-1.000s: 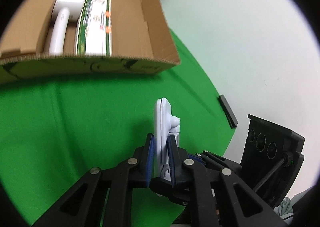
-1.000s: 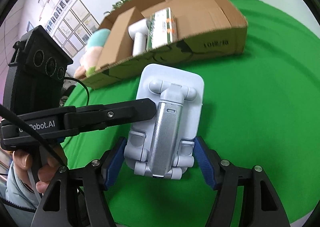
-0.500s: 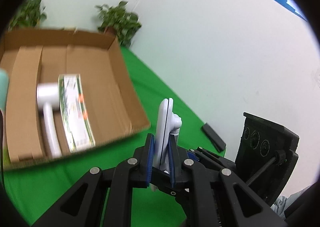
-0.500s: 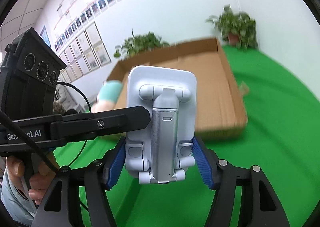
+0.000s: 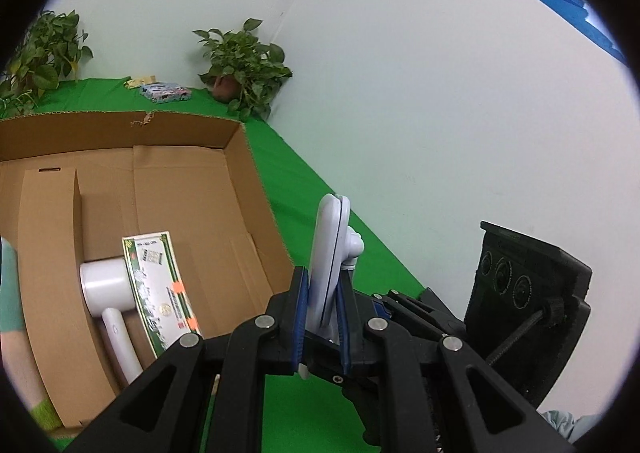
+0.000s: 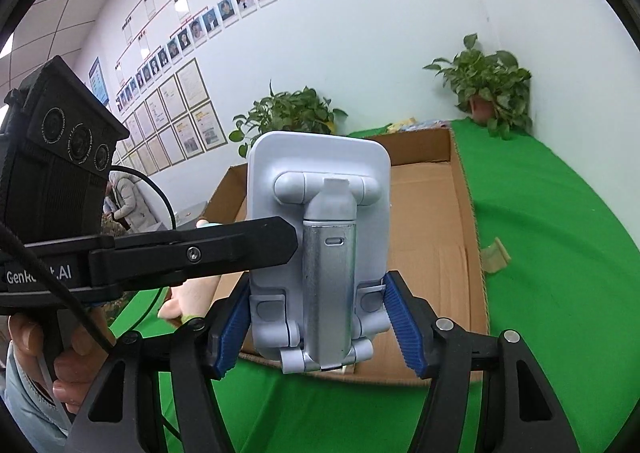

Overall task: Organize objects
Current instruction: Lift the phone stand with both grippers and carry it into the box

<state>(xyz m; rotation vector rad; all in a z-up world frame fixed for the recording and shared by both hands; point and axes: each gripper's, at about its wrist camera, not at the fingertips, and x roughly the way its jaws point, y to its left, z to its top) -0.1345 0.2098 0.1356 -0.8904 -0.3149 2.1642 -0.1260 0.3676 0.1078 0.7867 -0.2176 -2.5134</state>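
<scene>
- A white folding phone stand (image 5: 330,253) is being gripped edge-on by the left gripper (image 5: 323,317), whose blue-padded jaws are pressed against its flat faces, above the green-covered counter (image 5: 304,189).
- In the left wrist view, an open cardboard box (image 5: 168,181) is being shown to the left of the stand, resting on the counter.
- A white handled device (image 5: 106,293) and a green-bordered printed carton (image 5: 160,289) are being held inside the box, the carton lying just beside the device and partly over it.
- Two potted plants (image 5: 244,65) are being seen by the wall behind the box.
- In the right wrist view, the stand (image 6: 320,253) is being shown from its hinged back, upright in front of the box (image 6: 436,237).
- The right gripper (image 6: 318,321) is being held with its jaws spread at either side of the stand's lower part; whether the pads are touching it cannot be told.
</scene>
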